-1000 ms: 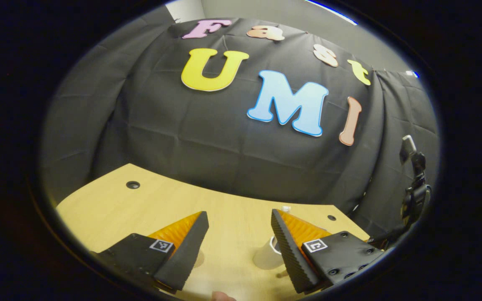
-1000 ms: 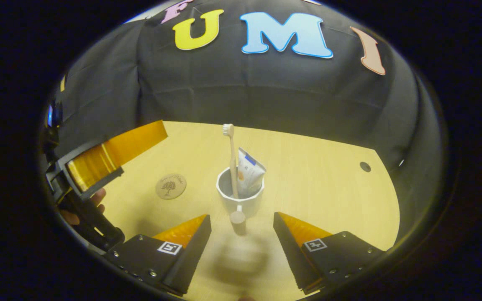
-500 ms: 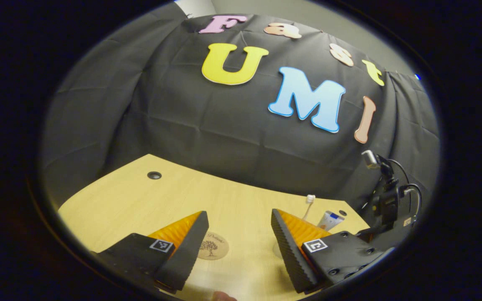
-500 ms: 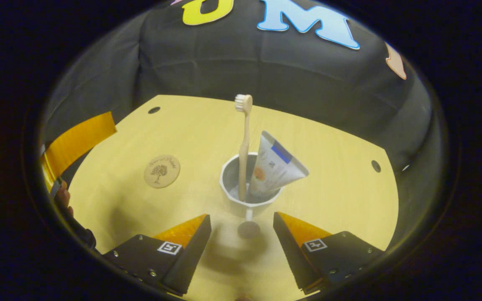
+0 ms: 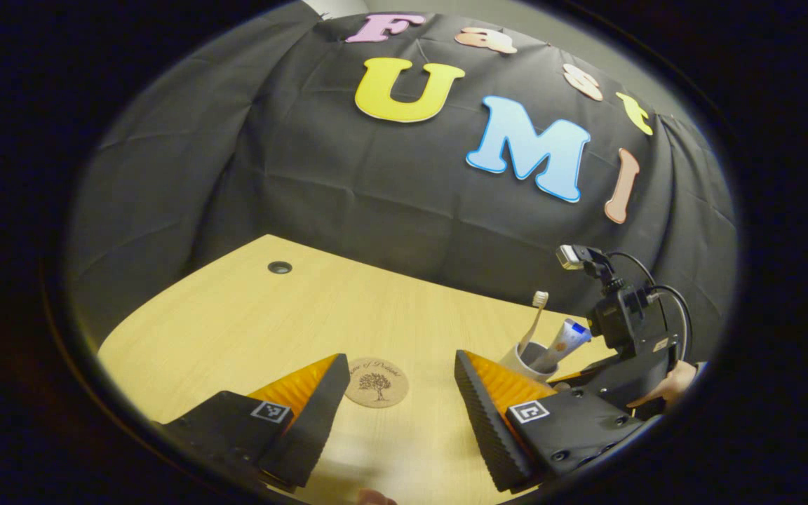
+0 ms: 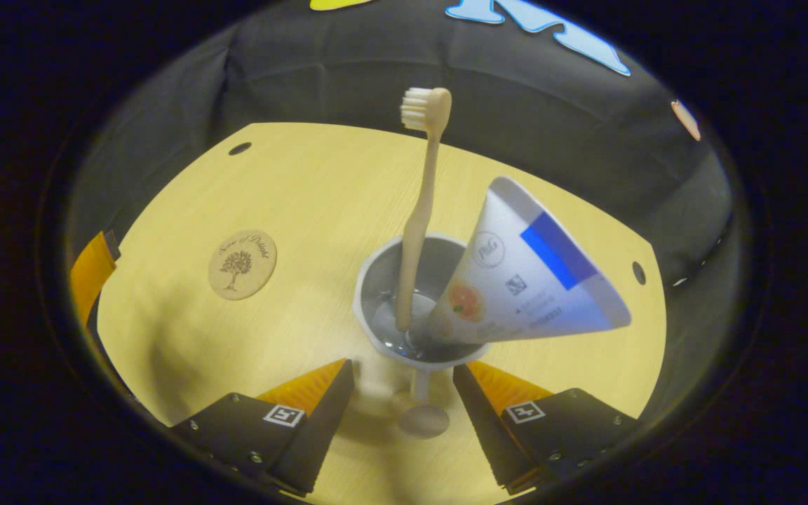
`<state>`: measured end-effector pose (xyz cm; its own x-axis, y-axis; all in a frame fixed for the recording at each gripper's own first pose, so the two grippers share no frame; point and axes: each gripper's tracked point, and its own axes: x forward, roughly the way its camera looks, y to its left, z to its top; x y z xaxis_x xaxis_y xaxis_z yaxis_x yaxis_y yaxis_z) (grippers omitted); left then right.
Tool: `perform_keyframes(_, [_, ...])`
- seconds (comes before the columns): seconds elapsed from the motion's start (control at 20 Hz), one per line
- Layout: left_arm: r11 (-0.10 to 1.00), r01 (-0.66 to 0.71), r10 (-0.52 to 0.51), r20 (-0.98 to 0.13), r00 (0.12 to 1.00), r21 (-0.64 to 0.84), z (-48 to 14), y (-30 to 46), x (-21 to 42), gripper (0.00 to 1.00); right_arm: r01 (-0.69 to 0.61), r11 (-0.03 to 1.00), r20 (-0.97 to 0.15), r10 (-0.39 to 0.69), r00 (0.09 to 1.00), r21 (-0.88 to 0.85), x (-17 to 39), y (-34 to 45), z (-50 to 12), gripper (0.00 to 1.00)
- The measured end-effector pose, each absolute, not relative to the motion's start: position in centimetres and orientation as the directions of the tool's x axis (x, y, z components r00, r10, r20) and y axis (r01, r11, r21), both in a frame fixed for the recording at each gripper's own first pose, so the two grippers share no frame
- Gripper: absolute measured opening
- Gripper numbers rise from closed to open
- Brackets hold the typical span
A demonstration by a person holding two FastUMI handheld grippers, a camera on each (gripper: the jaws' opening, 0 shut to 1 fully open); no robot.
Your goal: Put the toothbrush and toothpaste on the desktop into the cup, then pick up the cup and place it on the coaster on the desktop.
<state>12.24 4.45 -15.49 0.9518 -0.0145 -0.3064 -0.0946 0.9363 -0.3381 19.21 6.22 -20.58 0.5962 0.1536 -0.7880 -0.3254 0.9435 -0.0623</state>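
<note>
**Cup loaded, handle between your right fingers**

Your right gripper (image 6: pixel 404 410) is spread, its fingers flanking the cup's handle (image 6: pixel 423 414) without touching. The cup (image 6: pixel 376 337) holds the upright toothbrush (image 6: pixel 421 203) and leaning toothpaste (image 6: pixel 530 280). Your left gripper (image 5: pixel 400 410) is apart and empty, above the desktop (image 5: pixel 236 322) near the coaster (image 5: pixel 376 382).

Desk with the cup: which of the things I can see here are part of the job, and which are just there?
Part of the job:
- cup
- toothbrush, standing in the cup
- toothpaste, leaning in the cup
- coaster, bare, left of the cup
- right gripper, open at the cup's handle

Just there:
- desk
- left gripper, open, above the desk
</note>
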Motion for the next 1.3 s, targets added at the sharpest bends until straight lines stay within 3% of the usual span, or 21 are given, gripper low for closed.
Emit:
perform_keyframes(0.2, [0.932, -0.108, -0.005, -0.309, 0.951, -0.345, -15.7, 5.3, 11.8, 0.97, -0.302, 0.953, -0.811, 0.152, 0.565, -0.031, 19.5, 6.2, -21.2, 0.88])
perform_keyframes(0.25, [0.931, -0.112, -0.002, -0.311, 0.951, -0.348, -15.7, 5.5, 11.7, 0.97, -0.295, 0.955, -0.816, 0.157, 0.556, -0.017, 19.5, 6.1, -21.3, 0.83])
perform_keyframes(0.4, [0.927, -0.122, 0.003, -0.318, 0.948, -0.356, -16.1, 6.1, 11.5, 0.97, -0.278, 0.960, -0.826, 0.149, 0.544, -0.010, 19.7, 5.8, -21.5, 0.79])
perform_keyframes(0.45, [0.925, -0.129, 0.007, -0.323, 0.946, -0.357, -16.3, 6.1, 11.4, 0.97, -0.277, 0.961, -0.832, 0.159, 0.531, 0.007, 19.7, 5.9, -21.9, 0.70])
perform_keyframes(0.65, [0.919, -0.141, 0.013, -0.330, 0.944, -0.368, -16.6, 6.5, 11.0, 0.97, -0.235, 0.972, -0.849, 0.144, 0.508, 0.024, 19.6, 5.3, -22.7, 0.55])
perform_keyframes(0.7, [0.918, -0.145, 0.015, -0.332, 0.943, -0.370, -16.7, 6.6, 10.9, 0.97, -0.219, 0.975, -0.851, 0.153, 0.502, 0.046, 19.4, 5.6, -22.2, 0.30])
perform_keyframes(0.95, [0.912, -0.159, 0.025, -0.336, 0.942, -0.377, -16.9, 7.0, 10.7, 0.97, -0.217, 0.975, -0.839, 0.164, 0.519, 0.057, 19.7, 5.5, -22.1, 0.28])
perform_keyframes(1.05, [0.912, -0.163, 0.030, -0.335, 0.942, -0.376, -16.8, 7.3, 10.6, 0.97, -0.222, 0.973, -0.838, 0.167, 0.520, 0.056, 19.8, 5.6, -22.2, 0.22])
perform_keyframes(1.1, [0.912, -0.164, 0.032, -0.334, 0.942, -0.375, -16.7, 7.4, 10.5, 0.97, -0.223, 0.973, -0.835, 0.173, 0.522, 0.062, 19.7, 5.7, -22.1, 0.27])
perform_keyframes(1.3, [0.910, -0.171, 0.039, -0.334, 0.942, -0.377, -16.5, 7.8, 10.4, 0.97, -0.240, 0.968, -0.823, 0.191, 0.535, 0.070, 19.4, 6.5, -21.6, 0.27])
